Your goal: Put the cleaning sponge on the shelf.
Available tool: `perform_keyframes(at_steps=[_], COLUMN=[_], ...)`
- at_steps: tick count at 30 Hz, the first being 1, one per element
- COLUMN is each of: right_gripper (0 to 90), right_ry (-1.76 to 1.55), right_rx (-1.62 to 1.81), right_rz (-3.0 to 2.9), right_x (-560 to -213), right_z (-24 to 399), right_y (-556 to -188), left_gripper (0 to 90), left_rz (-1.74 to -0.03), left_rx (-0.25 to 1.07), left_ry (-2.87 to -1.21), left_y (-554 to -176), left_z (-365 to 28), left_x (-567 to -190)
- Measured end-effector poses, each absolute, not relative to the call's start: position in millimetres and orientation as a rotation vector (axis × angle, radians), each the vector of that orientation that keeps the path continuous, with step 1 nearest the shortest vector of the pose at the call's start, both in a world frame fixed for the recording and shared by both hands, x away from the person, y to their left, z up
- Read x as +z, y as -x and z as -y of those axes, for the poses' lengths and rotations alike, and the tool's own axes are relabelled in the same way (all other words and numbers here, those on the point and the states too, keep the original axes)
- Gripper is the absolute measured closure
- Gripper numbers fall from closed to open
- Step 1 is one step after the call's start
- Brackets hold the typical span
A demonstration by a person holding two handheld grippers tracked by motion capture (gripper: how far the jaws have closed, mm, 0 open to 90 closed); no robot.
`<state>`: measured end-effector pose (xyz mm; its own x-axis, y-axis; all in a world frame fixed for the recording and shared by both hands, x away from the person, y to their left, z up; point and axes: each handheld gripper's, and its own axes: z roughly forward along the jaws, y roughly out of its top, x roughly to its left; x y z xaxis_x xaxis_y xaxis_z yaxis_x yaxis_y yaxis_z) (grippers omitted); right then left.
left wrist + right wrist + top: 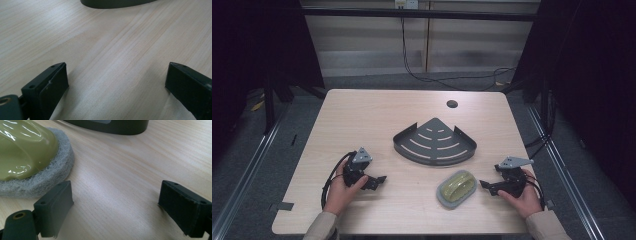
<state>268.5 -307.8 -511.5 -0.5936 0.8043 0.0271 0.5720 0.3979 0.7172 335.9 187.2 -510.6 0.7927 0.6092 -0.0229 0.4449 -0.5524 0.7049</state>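
Two grippers, one per hand, both resting low on the table [362, 115]. Right gripper [484, 185] is sitting at the near right, jaws spread wide, nothing between them, pointing left at the scrubber [456, 188]. Left gripper [381, 180] is sitting at the near left, jaws equally wide apart and gripping nothing, pointing right.

Count: one scrubber, one corner rack [435, 142], one round hole [452, 104] in the tabletop near the far edge.

The scrubber is lying near centre-right, just left of the right gripper and apart from its jaws, just near of the rack.

The right gripper view is showing detail that the high view is missing: the scrubber [32, 152] has a glossy olive-green handle on a grey fibrous pad, sitting just beyond the left-hand jaw, not touching. The high view is giving the rack's fan shape with curved slots.

Cut off: the rack [110, 126] is appearing as just a dark wall strip at the top of the right gripper view, likewise in the left gripper view [117, 3]. Scrubber is cropped at that frame's left edge.
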Motion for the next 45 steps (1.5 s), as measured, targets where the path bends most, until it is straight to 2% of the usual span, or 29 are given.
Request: perform_keyframes(at_steps=[3, 6, 10, 21, 45], right_gripper=[12.0, 19.4, 24.2, 23.9, 26.5], right_ry=[-1.196, -1.204, -1.187, -0.978, -0.638], right_rx=[0.972, 0.893, 0.914, 0.754, 0.511], right_rz=[-2.378, -2.454, -2.497, -2.732, -2.968], right_x=[-508, -498, -479, -447, -425], right_z=[308, 308, 309, 288, 228], right_y=[-271, -275, -277, -287, -295], left_gripper=[0.5, 0.0, 0.0, 0.0, 0.0], left_rz=[-0.766, -0.765, -0.764, -0.765, -0.765], left_rx=[0.284, 0.284, 0.284, 0.284, 0.284], left_ry=[-2.261, -2.262, -2.262, -2.262, -2.262], left_y=[-336, -336, -336, -336, -336], left_z=[-186, -186, -186, -186, -186], left_x=[-511, -511, -511, -511, -511])
